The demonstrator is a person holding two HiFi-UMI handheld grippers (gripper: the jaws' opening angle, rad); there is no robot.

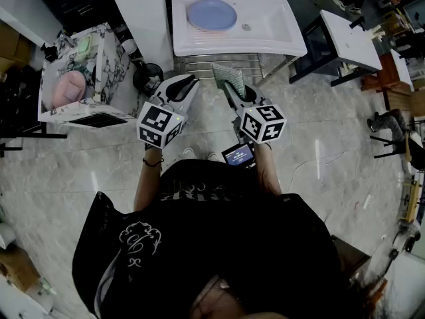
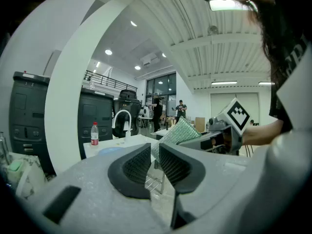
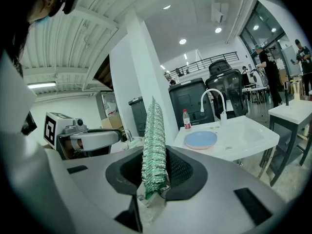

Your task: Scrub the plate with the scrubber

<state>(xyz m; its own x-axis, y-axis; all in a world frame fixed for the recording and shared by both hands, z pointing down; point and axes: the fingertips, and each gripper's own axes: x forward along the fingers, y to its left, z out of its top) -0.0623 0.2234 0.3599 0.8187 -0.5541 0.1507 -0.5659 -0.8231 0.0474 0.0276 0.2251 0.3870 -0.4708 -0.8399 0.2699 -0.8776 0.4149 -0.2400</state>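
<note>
Currently the right tool (image 3: 155, 179) pinches the green scrubber (image 3: 155, 140) upright and the left tool (image 2: 155, 165) is closed, empty; the blue plate (image 1: 211, 14) lies in the white sink (image 1: 279, 32), well ahead. Stepping closer and laying the scrubber's broad face flat should scrub best.

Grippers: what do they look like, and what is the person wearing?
The left gripper and right gripper have pale grey moulded shells with black textured pads. Each carries a white cube with black square markers. A small lit screen sits by the right one. The person wears a black short-sleeved shirt and a dark wristband.
</note>
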